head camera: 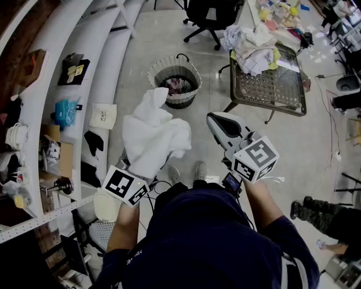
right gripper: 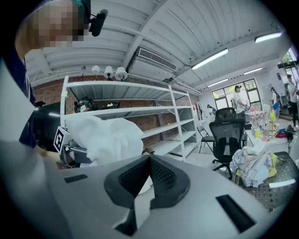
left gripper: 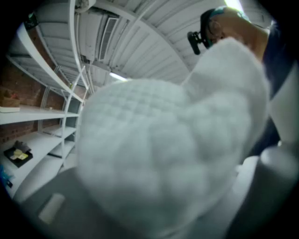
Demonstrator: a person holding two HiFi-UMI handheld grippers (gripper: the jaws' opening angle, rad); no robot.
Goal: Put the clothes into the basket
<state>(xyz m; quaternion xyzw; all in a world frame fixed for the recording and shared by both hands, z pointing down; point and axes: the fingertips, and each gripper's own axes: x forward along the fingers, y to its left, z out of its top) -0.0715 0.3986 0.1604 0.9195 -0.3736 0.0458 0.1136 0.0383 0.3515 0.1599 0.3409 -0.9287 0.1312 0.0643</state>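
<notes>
A bulky white cloth (head camera: 152, 132) stands up from my left gripper (head camera: 141, 165), which is shut on it; the cloth hides the jaws. It fills the left gripper view (left gripper: 163, 158) too. The round wire basket (head camera: 155, 70) stands on the floor ahead, beyond the cloth, with some dark and pink clothing inside. My right gripper (head camera: 216, 121) is held level to the right of the cloth, shut with nothing between its fingers. The right gripper view shows its tips (right gripper: 149, 157) meeting and the white cloth (right gripper: 110, 133) to the left. More clothes (head camera: 252, 46) are piled on a mesh table (head camera: 276, 90).
White shelves (head camera: 84, 68) with small items run along the left. A black office chair (head camera: 211, 17) stands beyond the basket. Another person's legs (head camera: 321, 217) show at the lower right. Bare floor lies between my feet (head camera: 186, 172) and the basket.
</notes>
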